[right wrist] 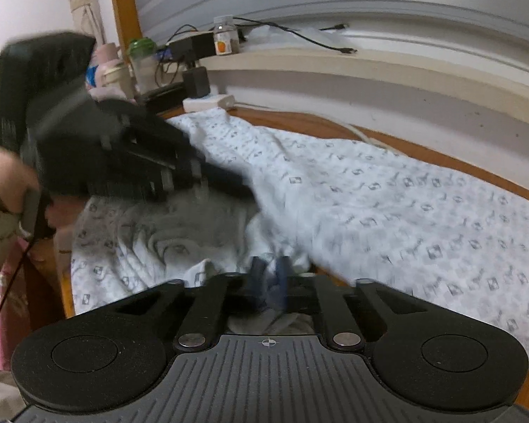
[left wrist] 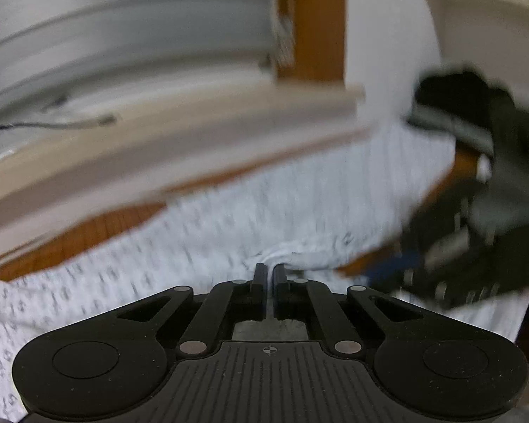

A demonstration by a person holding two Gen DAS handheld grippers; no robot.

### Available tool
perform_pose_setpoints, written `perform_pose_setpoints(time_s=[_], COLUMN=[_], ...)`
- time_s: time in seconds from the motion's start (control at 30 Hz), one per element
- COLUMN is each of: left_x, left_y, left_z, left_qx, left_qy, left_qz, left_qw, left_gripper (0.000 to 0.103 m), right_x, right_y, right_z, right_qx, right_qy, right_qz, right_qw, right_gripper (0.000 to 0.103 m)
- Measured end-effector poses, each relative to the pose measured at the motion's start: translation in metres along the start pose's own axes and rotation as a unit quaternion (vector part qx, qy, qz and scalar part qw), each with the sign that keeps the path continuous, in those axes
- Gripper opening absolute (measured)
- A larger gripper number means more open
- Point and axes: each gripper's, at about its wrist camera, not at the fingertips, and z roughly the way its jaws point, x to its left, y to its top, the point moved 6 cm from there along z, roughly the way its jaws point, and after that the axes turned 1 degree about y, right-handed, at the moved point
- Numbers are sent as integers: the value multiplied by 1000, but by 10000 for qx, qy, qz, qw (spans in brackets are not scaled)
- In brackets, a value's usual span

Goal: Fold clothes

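we see a white patterned garment (right wrist: pixel 388 190) spread over the wooden bench (right wrist: pixel 423 153), running from 11 o'clock out to 3 o'clock in the right wrist view. our left tongs (left wrist: pixel 269 268) are nearly closed, a bunched fold of the garment (left wrist: pixel 299 253) pinched between the tips. our right tongs (right wrist: pixel 269 264) sit at a crumpled edge of the cloth near the bench's front; the tips are blurred, and they seem to be closed on the fabric. the left tool shows at 9 o'clock in the right view, held by a hand (right wrist: pixel 7 179). at 11 o'clock, behind the garment, a white power strip (right wrist: pixel 208 103), a black adapter (right wrist: pixel 195 81) and some jars (right wrist: pixel 224 35) stand along the ledge (right wrist: pixel 370 67) by the wall.
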Motion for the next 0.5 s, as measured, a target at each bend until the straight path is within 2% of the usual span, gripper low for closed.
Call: perform_pose_setpoints(time_s=[0.1,0.3,0.4,0.43,0.5], left_x=[7,8,11,12,18], left_y=[16,14,12,12,12], left_z=[-9,-3,-3,-5,-9], left_qx=[-248,-168,-178,-210,-298], left_qy=[-80,-192,-212,-207,-142], left_qz=[-251,-410,-514,-554,-652], left_qw=[9993,9988,9983,9980,9973], left_gripper=[3,3,4,5,10], right_x=[2,-11,-19,-20,-22], right_y=[-4,-8,-7,-6,-4], right_z=[-7,-9,-14,-16,-19], right_qx=[14,144,126,103,49], right_qy=[125,-30,-116,-136,-164], right_qz=[27,206,331,352,386], right_qw=[9999,9997,9993,9992,9991], right_gripper=[5,6,13,17,20])
